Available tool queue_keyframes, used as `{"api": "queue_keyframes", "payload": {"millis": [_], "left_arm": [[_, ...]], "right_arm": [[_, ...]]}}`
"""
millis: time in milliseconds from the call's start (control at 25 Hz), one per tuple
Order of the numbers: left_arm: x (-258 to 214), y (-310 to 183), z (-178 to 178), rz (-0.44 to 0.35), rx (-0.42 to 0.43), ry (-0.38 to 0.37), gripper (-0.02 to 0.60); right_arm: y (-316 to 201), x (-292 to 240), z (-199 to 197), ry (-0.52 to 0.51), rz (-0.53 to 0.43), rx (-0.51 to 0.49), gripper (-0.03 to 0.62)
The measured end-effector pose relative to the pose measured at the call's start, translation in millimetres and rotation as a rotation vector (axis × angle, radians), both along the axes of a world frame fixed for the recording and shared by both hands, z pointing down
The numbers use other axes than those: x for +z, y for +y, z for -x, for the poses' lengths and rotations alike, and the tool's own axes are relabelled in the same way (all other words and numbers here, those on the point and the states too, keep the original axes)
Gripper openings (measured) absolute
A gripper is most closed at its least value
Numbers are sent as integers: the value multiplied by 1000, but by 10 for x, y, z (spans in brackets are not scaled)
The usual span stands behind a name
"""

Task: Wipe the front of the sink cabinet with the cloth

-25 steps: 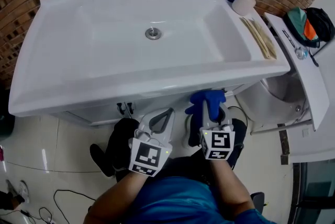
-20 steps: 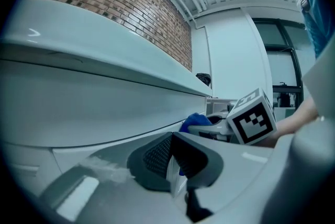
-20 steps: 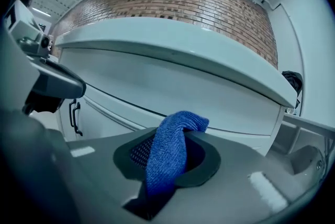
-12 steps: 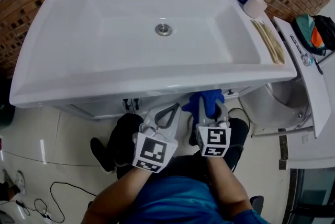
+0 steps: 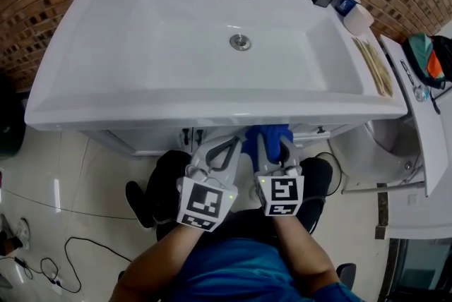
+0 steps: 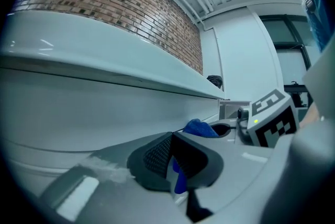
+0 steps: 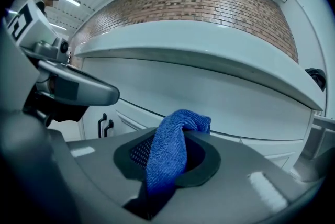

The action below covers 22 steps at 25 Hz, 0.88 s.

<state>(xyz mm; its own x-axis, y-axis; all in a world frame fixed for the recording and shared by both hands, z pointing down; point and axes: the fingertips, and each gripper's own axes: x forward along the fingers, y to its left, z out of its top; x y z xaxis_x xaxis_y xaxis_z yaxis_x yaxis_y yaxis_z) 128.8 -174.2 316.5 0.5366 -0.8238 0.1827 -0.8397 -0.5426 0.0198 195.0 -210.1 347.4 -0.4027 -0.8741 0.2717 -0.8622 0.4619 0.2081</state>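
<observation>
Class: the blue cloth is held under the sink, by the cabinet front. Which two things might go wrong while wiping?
The cloth sits as a narrow fold in the right tool, so hard jaw tips may scrape the cabinet front. The black door handles might snag the cloth as it passes.

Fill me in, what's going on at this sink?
A person at the white sink holds a gripper in each hand. The right gripper is shut on a blue cloth, held under the basin rim by the cabinet front. The left gripper sits beside it, jaws together, empty. Cloth contact with the cabinet isn't clear.
</observation>
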Motion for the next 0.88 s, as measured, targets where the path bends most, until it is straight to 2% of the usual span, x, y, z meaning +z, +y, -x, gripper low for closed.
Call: {"api": "queue_keyframes", "payload": {"millis": [560,880], "left_arm": [[-2,187,1118,-9,-227,-11,2],[19,457,1751,0,-353,-13,3]], "right_arm": [[276,-86,1224,-26,-19,-241,77],[402,-26,1851,-10,-10,-343,77]]}}
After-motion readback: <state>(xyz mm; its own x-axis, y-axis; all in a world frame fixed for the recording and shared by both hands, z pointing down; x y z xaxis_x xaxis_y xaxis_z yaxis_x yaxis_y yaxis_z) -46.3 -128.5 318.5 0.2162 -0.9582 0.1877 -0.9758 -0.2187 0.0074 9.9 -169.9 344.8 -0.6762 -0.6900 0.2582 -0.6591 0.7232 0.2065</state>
